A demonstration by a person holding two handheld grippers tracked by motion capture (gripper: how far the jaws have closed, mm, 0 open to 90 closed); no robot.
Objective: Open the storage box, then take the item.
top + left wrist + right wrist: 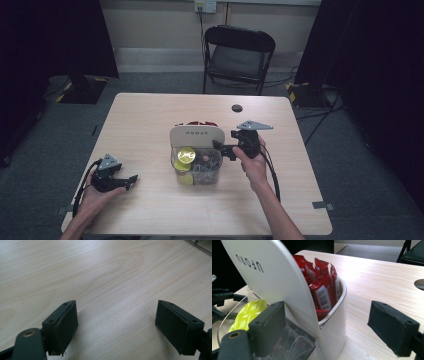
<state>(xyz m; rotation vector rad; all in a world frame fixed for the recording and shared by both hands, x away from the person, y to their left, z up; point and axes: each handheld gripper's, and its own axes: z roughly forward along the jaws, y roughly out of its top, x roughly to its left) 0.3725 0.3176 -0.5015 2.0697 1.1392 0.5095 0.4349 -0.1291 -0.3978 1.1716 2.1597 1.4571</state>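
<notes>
Organizer box [196,150] straddled by right gripper [226,148] fingers spread wide, left gripper [131,180] fingers wide, empty

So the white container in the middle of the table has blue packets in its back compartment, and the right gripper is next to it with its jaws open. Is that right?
Not quite: the packets are red, not blue, as the right gripper view shows. The rest holds: they stand in the back compartment of the white container, and the right gripper is beside it, jaws open.

pale wood-grain table [150,200]; white holder [332,322] on it with red packets [322,290], a yellow-green lid [186,154] in front; black chair [239,52] behind.
</notes>
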